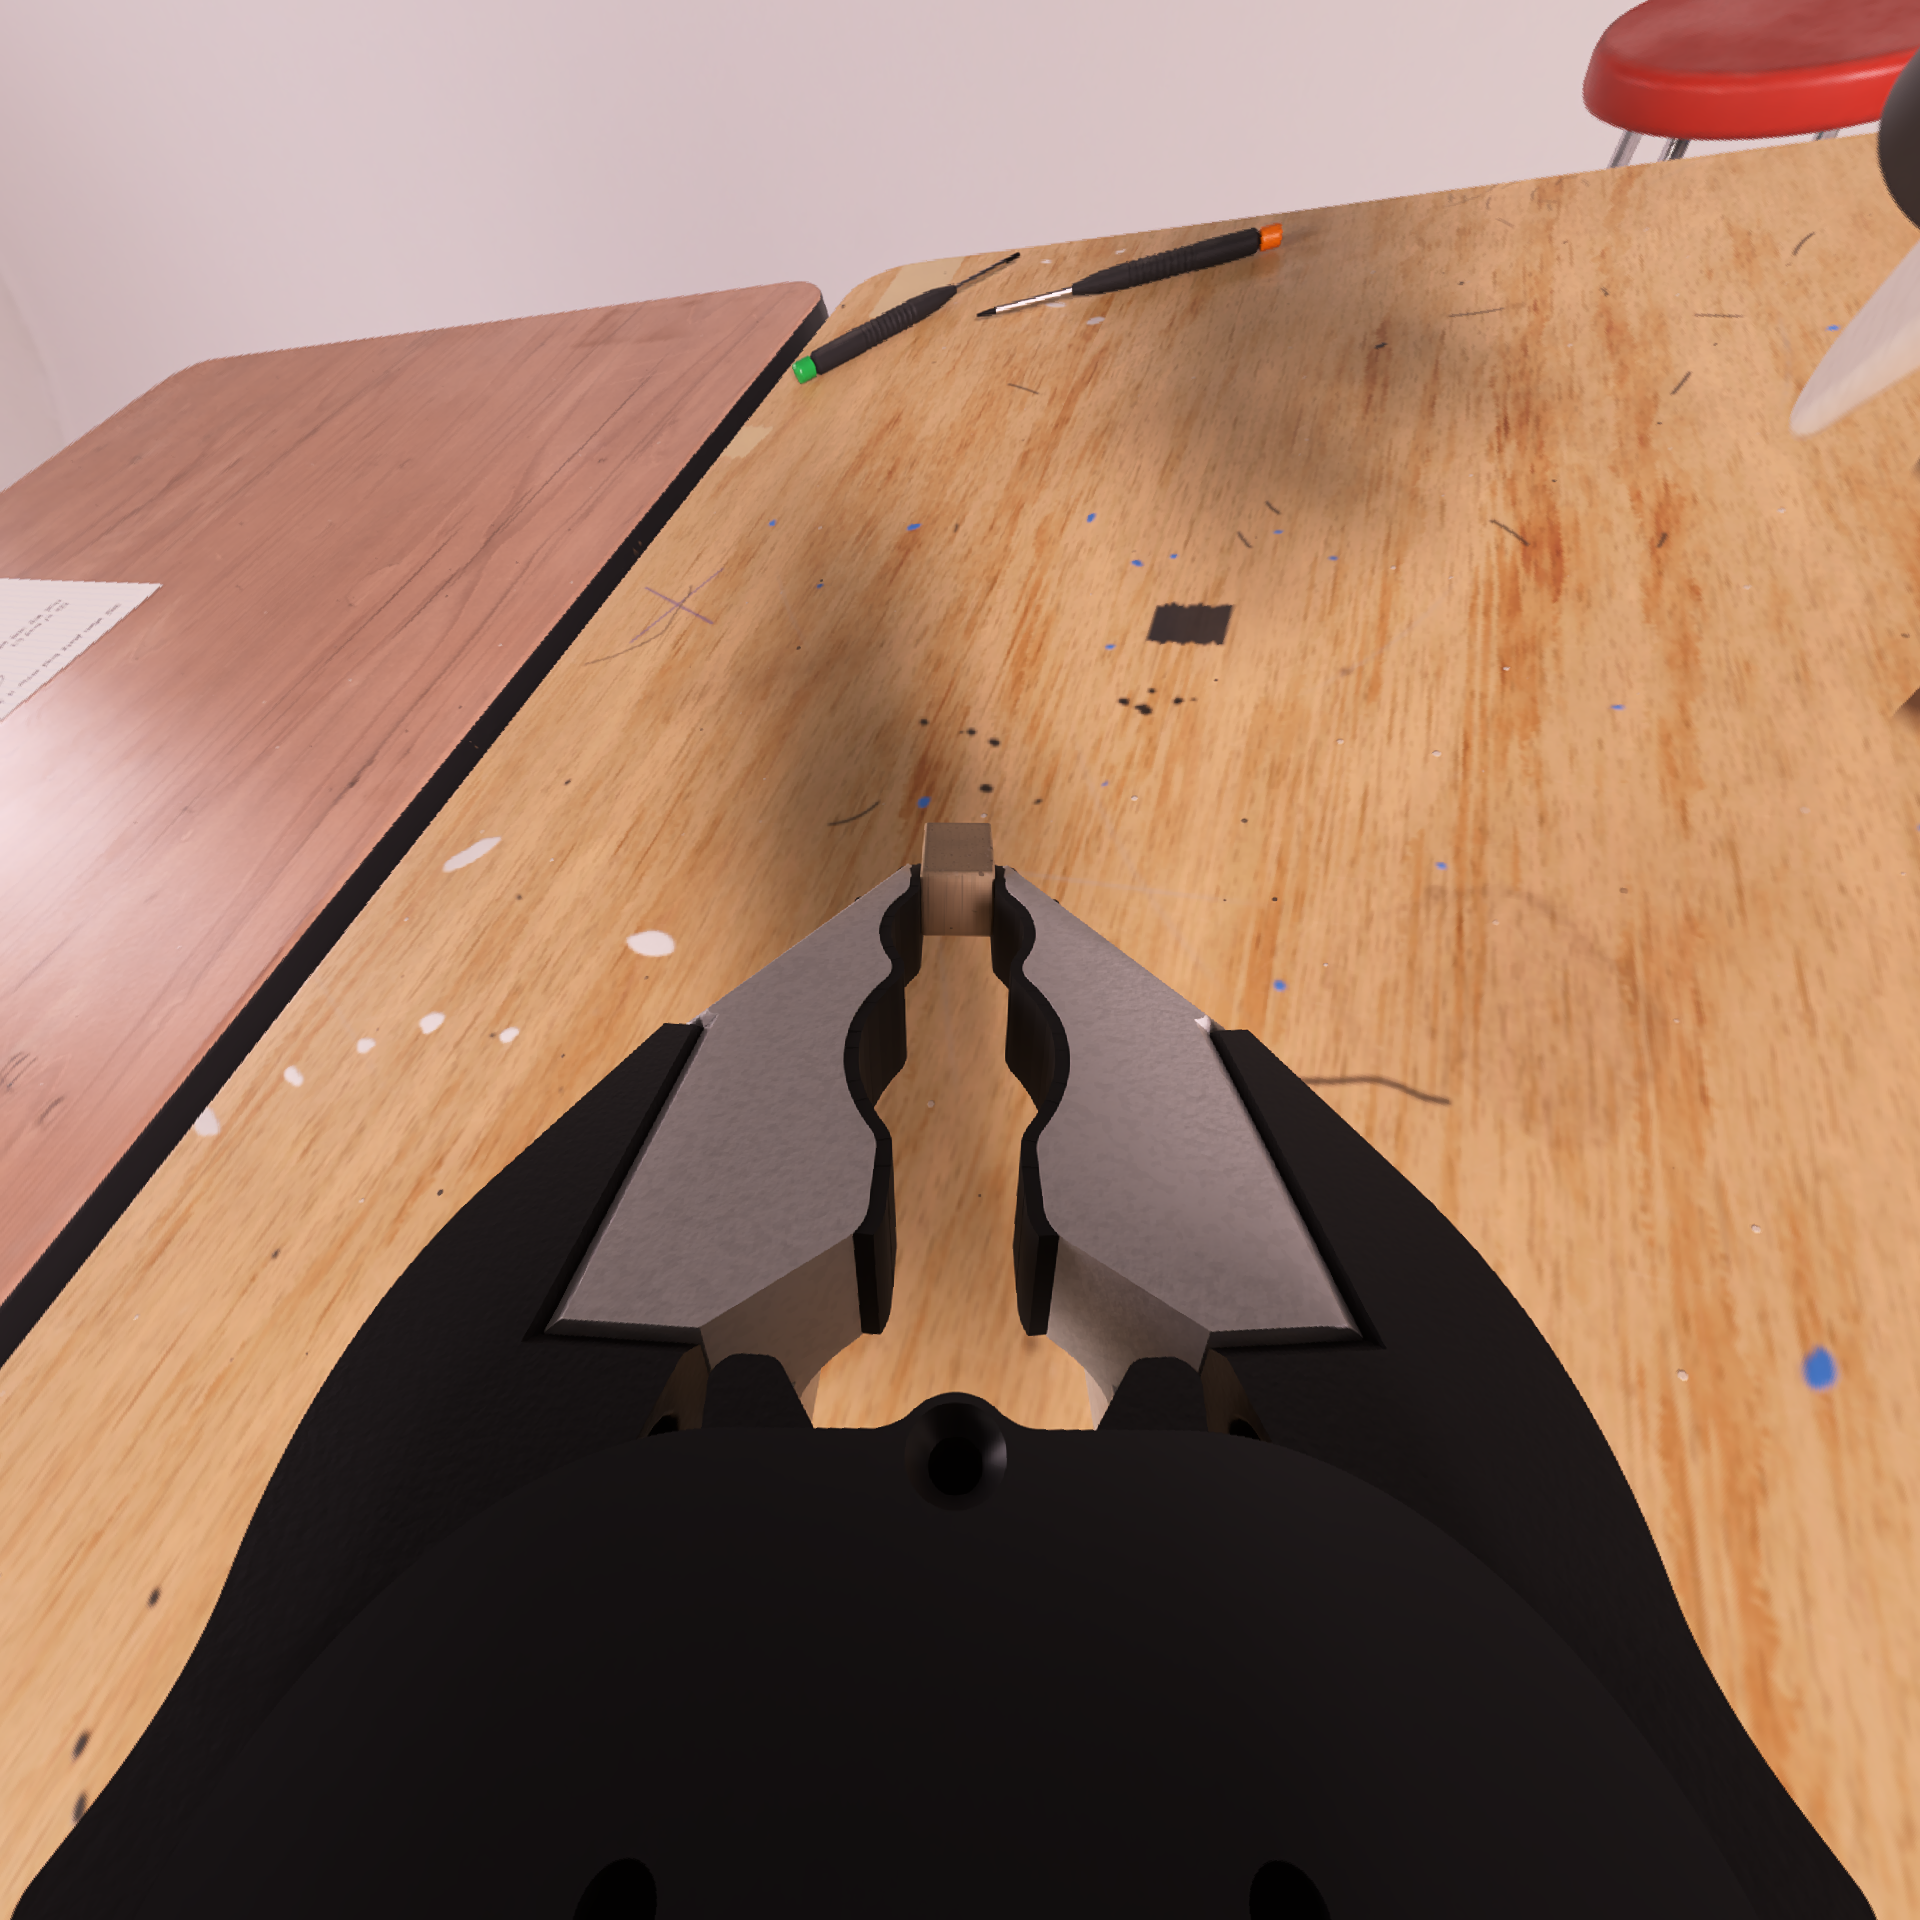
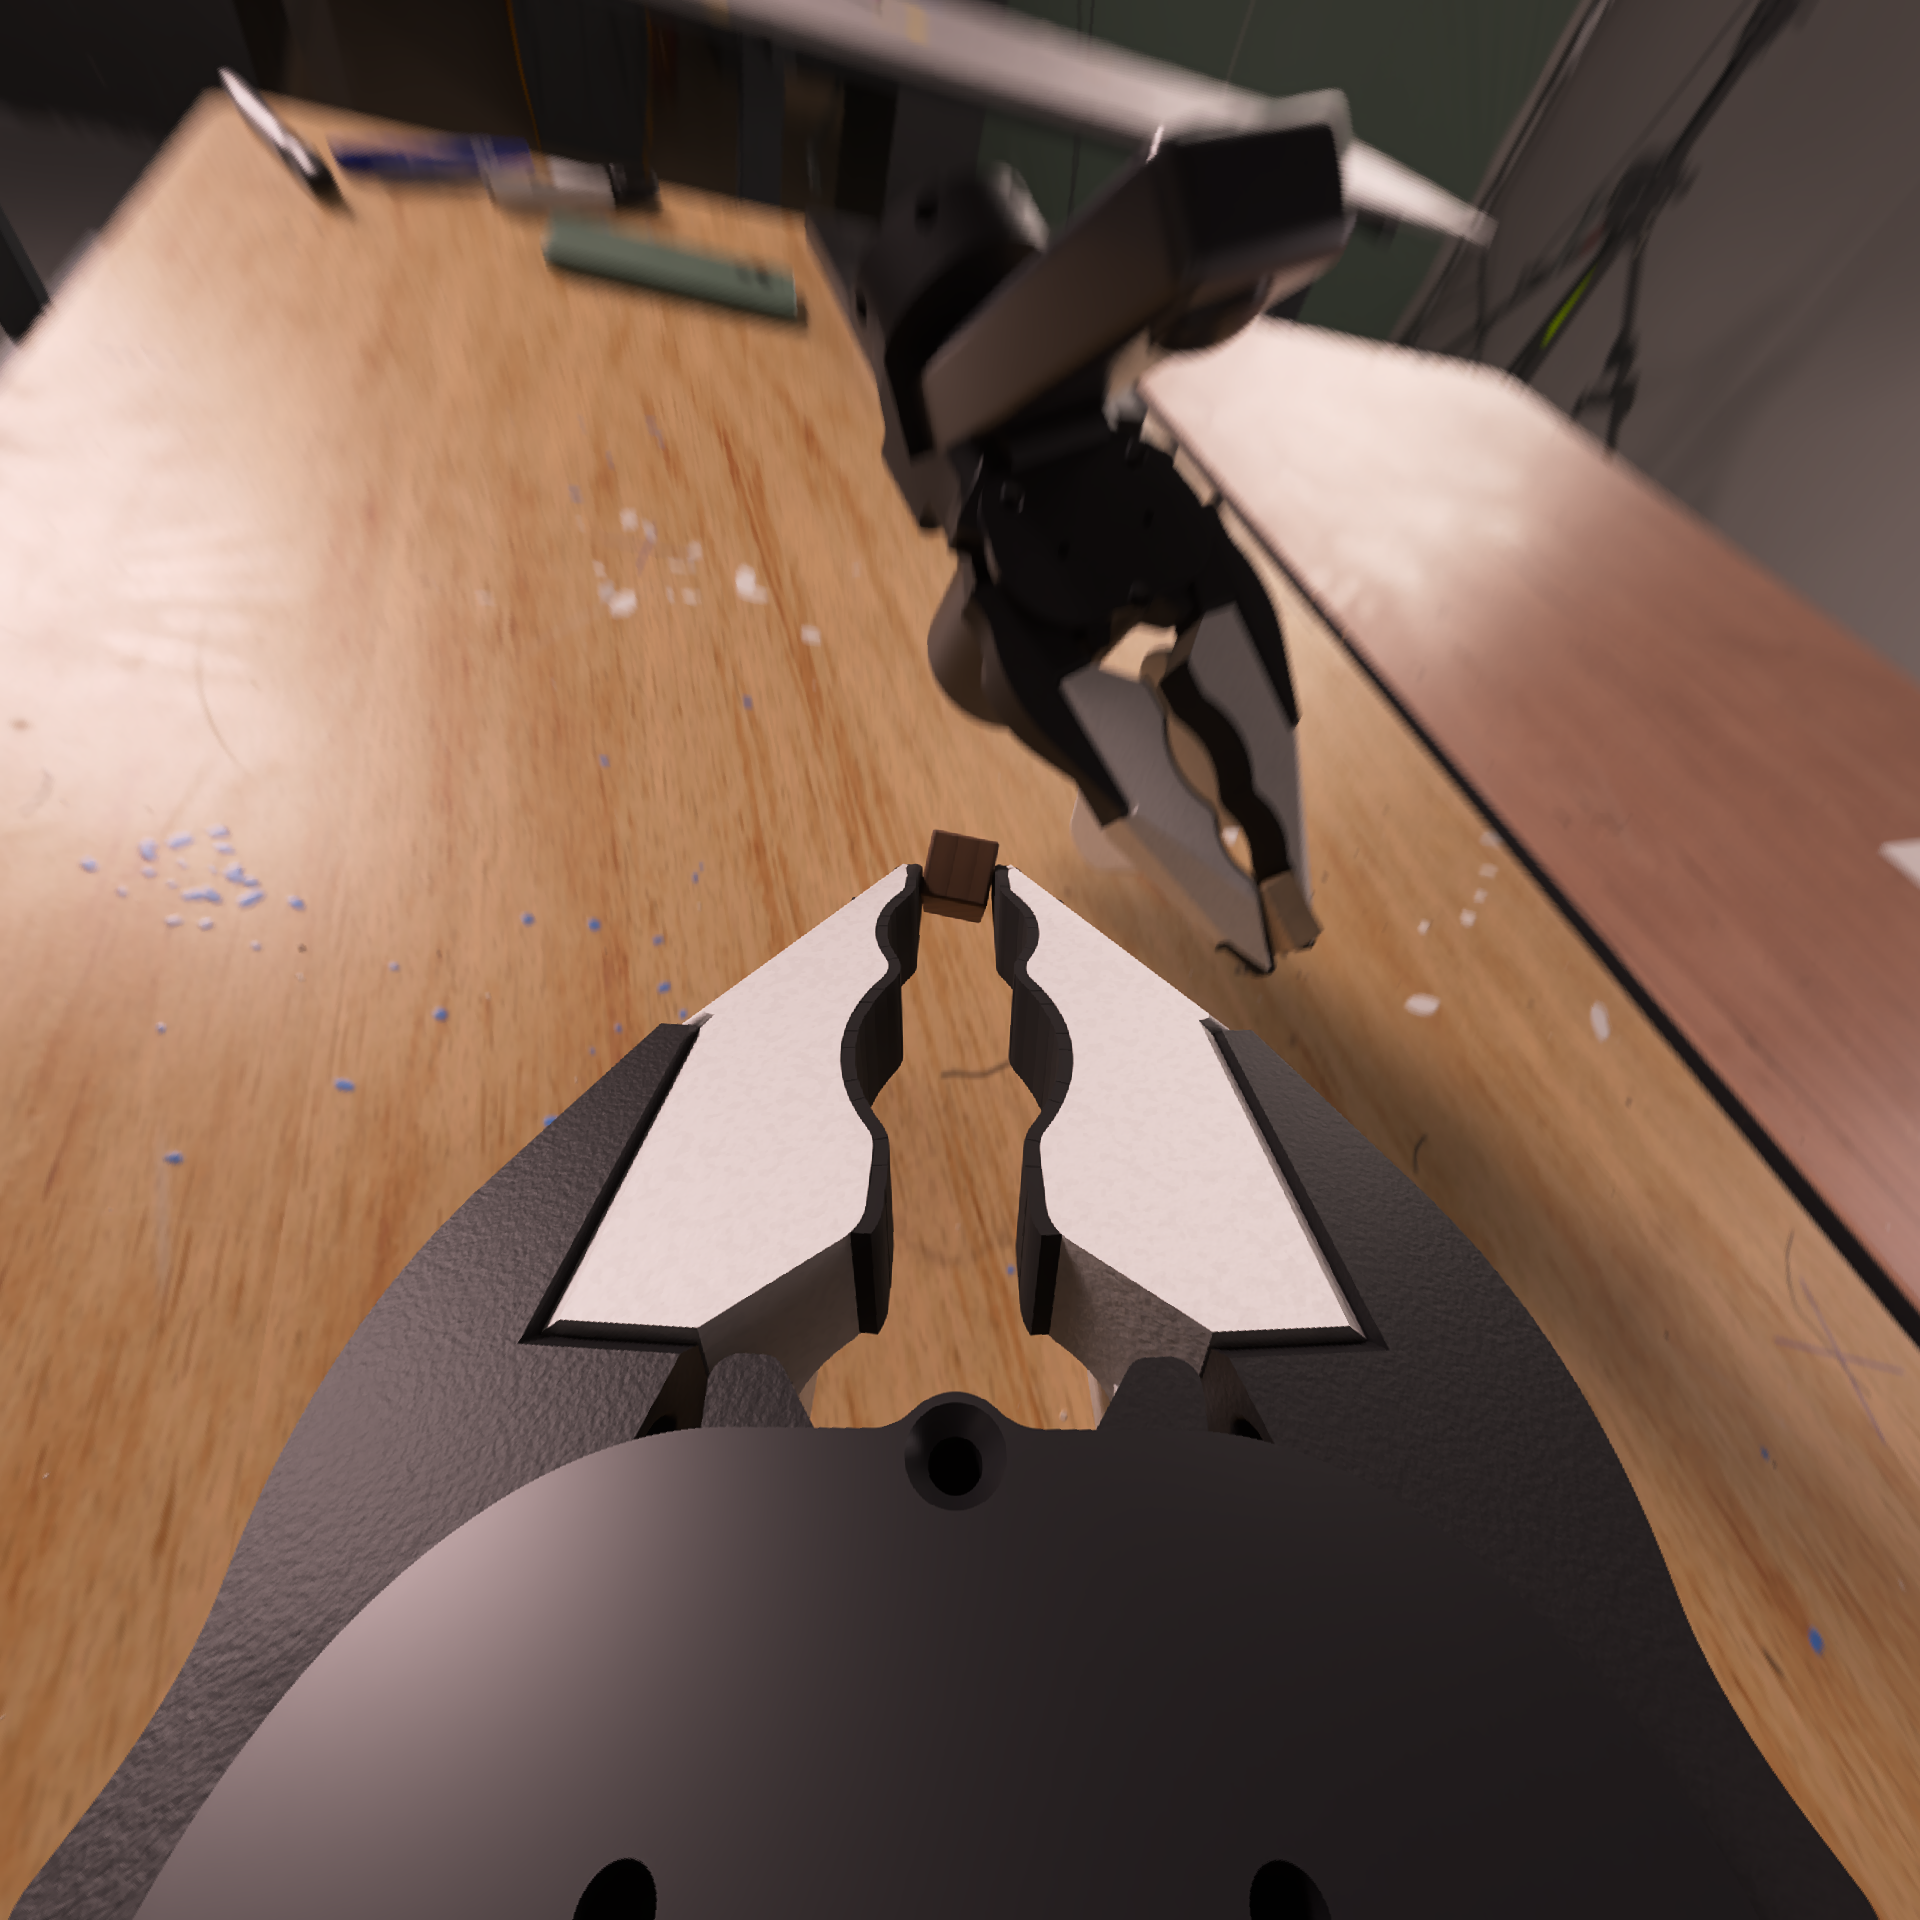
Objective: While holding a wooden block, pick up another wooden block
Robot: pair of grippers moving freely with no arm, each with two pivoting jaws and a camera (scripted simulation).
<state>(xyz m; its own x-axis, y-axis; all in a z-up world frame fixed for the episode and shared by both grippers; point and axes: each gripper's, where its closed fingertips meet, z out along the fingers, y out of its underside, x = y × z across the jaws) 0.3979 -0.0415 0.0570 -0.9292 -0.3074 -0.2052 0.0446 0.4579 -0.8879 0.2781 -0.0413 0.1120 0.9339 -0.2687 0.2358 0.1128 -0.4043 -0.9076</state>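
In the left wrist view my left gripper (image 1: 957, 896) is shut on a light wooden block (image 1: 957, 883) held at its fingertips, just above the pale wooden table (image 1: 1351, 935). In the right wrist view my right gripper (image 2: 957, 891) is shut on a dark brown wooden block (image 2: 959, 875) at its fingertips, above the same table (image 2: 416, 727). The left gripper (image 2: 1273, 920) also shows to the right in that view, tips down near the table, with the light block (image 2: 1291, 909) between them. A part of the right gripper (image 1: 1860, 374) shows at the right edge of the left wrist view.
Two black screwdrivers lie at the table's far end, one with a green cap (image 1: 894, 317), one with an orange cap (image 1: 1143, 270). A reddish table (image 1: 312, 623) with a sheet of paper (image 1: 52, 634) adjoins on the left. A red stool (image 1: 1745, 73) stands beyond. A green flat object (image 2: 675, 270) lies far off.
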